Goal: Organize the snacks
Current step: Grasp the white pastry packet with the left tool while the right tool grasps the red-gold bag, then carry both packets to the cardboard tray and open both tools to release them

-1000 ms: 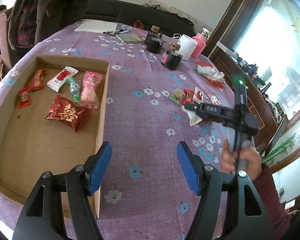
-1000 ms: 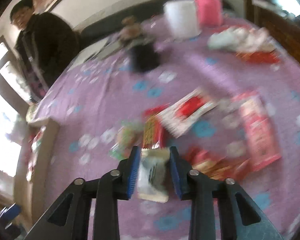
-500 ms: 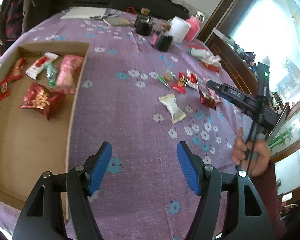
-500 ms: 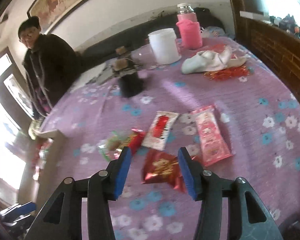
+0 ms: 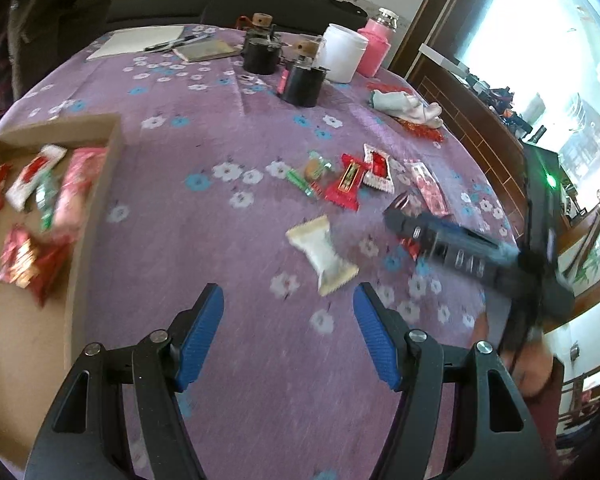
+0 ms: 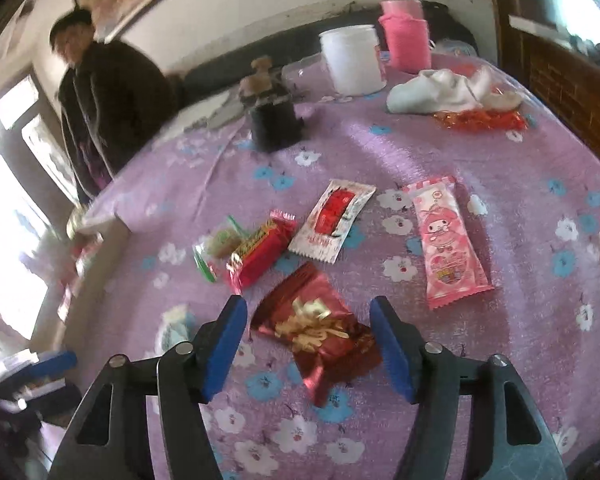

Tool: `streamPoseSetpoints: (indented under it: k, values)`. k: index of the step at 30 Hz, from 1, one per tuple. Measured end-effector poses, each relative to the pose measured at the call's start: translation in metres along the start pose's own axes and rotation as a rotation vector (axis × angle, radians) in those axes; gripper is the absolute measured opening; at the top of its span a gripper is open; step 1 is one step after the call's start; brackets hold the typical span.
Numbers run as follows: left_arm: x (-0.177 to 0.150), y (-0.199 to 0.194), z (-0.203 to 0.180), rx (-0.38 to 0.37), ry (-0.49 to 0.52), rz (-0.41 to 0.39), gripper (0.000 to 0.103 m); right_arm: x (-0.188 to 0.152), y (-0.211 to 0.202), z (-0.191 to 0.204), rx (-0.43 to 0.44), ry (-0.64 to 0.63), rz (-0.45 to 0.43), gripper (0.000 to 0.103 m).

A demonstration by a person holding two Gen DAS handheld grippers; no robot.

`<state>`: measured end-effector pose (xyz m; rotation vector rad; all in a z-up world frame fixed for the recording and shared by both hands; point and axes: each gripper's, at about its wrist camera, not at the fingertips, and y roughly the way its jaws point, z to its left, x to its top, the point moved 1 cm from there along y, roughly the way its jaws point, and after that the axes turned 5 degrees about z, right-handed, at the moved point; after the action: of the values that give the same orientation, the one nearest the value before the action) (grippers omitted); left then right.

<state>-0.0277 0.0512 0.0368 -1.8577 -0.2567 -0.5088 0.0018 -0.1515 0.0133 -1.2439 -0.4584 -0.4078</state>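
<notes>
A second ago the right tongs [image 6: 308, 342] were clamped on the white packet [image 5: 323, 257]; that packet now lies loose on the counter [image 5: 204, 216], just ahead of the left tongs [image 5: 288, 338] and a little to their right. The right tongs have swung over to the red foil packet [image 6: 320, 330], which sits flat between their two blue pads, both pads spread apart and not touching it. The left tongs also stand apart, holding nothing.

The step in hand looks like picking up the next loose snack. Beyond the right tongs lie a red bar [image 6: 260, 250], a white-and-red packet [image 6: 334, 220], a green-wrapped sweet [image 6: 216, 246] and, off to the right, a pink packet [image 6: 446, 242]. The cardboard box [image 5: 96, 184], far to the left of the left tongs, already holds several snacks.

Next, the right tongs probably need to drop lower and close across the foil packet's narrow middle, since crinkled foil may slip, then carry it leftward to the box.
</notes>
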Motion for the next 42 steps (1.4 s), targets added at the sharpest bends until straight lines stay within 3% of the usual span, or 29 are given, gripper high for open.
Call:
streamPoseSetpoints:
  k: [4, 7, 11, 13, 14, 22, 32, 39, 42]
  values:
    - [0.014, 0.025, -0.010, 0.018, 0.027, 0.002, 0.066, -0.004, 0.008, 0.014, -0.090, -0.070, 0.000, 0.066]
    - [0.019, 0.041, -0.019, 0.027, 0.061, 0.014, 0.066, -0.005, 0.012, 0.012, -0.120, -0.059, 0.008, 0.045]
    - [0.021, 0.058, -0.030, 0.058, 0.086, 0.018, 0.065, -0.002, 0.009, 0.003, -0.101, -0.013, -0.004, 0.041]
    - [0.021, 0.061, -0.034, 0.091, 0.109, -0.004, 0.049, -0.002, 0.006, 0.000, -0.094, 0.000, -0.011, 0.041]
    - [0.021, 0.061, -0.036, 0.109, 0.126, -0.009, 0.028, -0.002, 0.006, -0.001, -0.094, 0.002, -0.016, 0.041]
    - [0.017, 0.040, -0.028, 0.062, 0.078, -0.042, 0.028, -0.004, -0.001, -0.004, -0.099, 0.025, -0.054, 0.040]
    - [-0.004, -0.029, 0.000, 0.002, -0.001, -0.149, 0.028, -0.003, -0.007, -0.009, -0.083, 0.059, -0.094, 0.040]
    - [-0.027, -0.079, 0.059, 0.016, -0.106, -0.233, 0.029, -0.005, -0.006, -0.002, -0.137, 0.029, -0.109, 0.040]
    - [-0.037, -0.098, 0.094, 0.070, -0.149, -0.263, 0.029, -0.005, -0.007, 0.005, -0.182, 0.001, -0.114, 0.040]
